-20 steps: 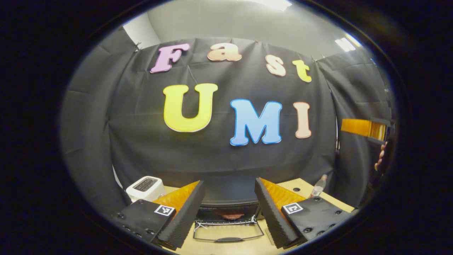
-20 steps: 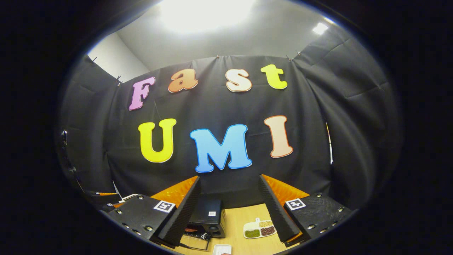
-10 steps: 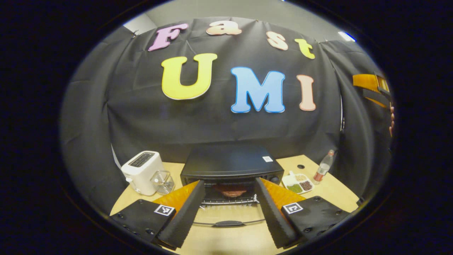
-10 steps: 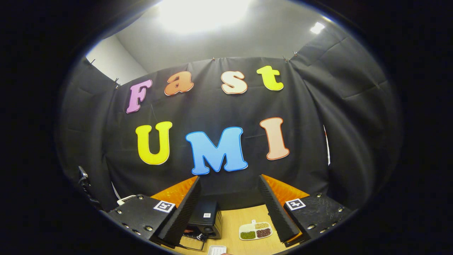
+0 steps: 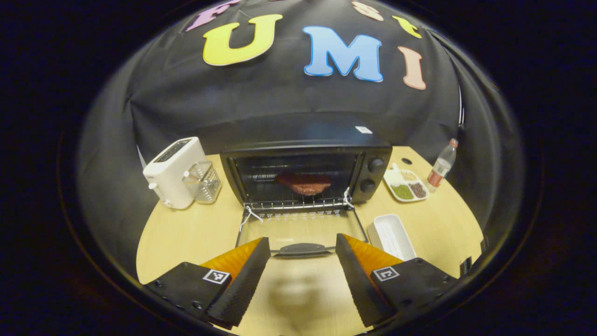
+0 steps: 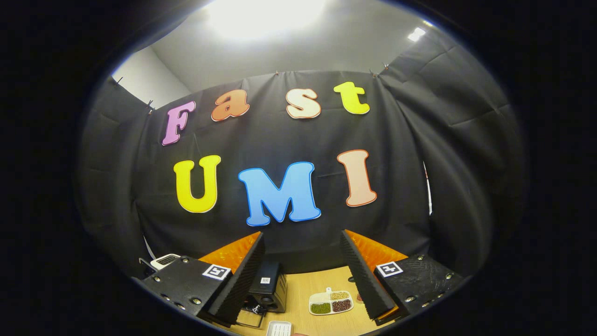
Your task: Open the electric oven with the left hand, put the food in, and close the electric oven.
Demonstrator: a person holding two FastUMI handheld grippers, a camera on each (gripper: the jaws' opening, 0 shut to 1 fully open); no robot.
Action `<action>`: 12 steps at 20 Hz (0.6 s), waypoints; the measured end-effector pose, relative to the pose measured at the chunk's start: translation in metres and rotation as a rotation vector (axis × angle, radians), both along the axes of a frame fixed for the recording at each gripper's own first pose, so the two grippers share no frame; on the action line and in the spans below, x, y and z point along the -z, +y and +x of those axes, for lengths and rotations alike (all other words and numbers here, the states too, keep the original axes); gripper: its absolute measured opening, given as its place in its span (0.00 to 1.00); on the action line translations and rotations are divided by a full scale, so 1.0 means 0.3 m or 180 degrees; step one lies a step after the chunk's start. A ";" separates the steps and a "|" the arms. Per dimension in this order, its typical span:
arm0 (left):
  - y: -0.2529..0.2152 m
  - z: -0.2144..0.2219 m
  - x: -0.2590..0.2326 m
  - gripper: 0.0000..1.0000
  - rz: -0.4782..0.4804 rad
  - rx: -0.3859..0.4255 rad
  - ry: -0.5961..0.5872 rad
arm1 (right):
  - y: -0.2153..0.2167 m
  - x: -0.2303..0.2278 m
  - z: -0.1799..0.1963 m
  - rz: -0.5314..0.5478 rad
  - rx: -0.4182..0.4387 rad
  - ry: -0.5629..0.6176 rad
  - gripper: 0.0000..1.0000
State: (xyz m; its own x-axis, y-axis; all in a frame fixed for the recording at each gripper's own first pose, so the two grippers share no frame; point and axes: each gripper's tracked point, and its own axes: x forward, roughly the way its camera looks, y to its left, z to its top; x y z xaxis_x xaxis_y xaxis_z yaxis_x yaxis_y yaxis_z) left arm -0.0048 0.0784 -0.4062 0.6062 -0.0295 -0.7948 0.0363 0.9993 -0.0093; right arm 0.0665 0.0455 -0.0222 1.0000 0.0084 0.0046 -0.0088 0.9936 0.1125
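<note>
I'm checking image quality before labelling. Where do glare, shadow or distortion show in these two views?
Right gripper view: ceiling light blows out white. Left gripper view: even light, a soft shadow on the table between the left gripper fingers; fisheye bows the oven and table edge.

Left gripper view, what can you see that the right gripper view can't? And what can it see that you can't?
Left gripper view's extras: the food lying on the rack inside the oven, the handle of the folded-down door, and a glass cup beside the toaster.

Right gripper view's extras: the bright ceiling light and a white wall corner.

Shared: the oven, the toaster, the divided dish of beans, the white tray and the wooden table.
</note>
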 end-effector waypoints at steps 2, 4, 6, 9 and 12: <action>-0.005 -0.021 0.074 0.92 0.0026 0.0014 0.0191 | -0.023 0.011 0.008 0.0019 0.0025 0.0026 0.98; 0.002 -0.036 0.144 0.96 0.0060 0.0005 0.0401 | -0.045 0.019 0.011 0.0024 0.0065 0.0044 0.98; -0.002 -0.060 0.212 0.98 0.0025 -0.0006 0.0656 | -0.065 0.026 0.016 0.0025 0.0103 0.0061 0.98; -0.007 -0.051 0.283 1.00 -0.0008 -0.0045 0.0882 | -0.093 0.045 0.028 0.0008 0.0160 0.0109 0.98; -0.003 -0.052 0.336 1.00 -0.0048 -0.0123 0.1070 | -0.113 0.058 0.034 -0.0015 0.0192 0.0159 0.98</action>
State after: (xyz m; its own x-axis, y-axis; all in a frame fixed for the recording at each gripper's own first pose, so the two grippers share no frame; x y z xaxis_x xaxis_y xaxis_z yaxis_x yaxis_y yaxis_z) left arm -0.0204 0.0775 -0.5070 0.3112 -0.0250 -0.9500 -0.0091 0.9995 -0.0293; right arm 0.0768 0.0117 -0.0394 0.9976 -0.0520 -0.0452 0.0566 0.9927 0.1067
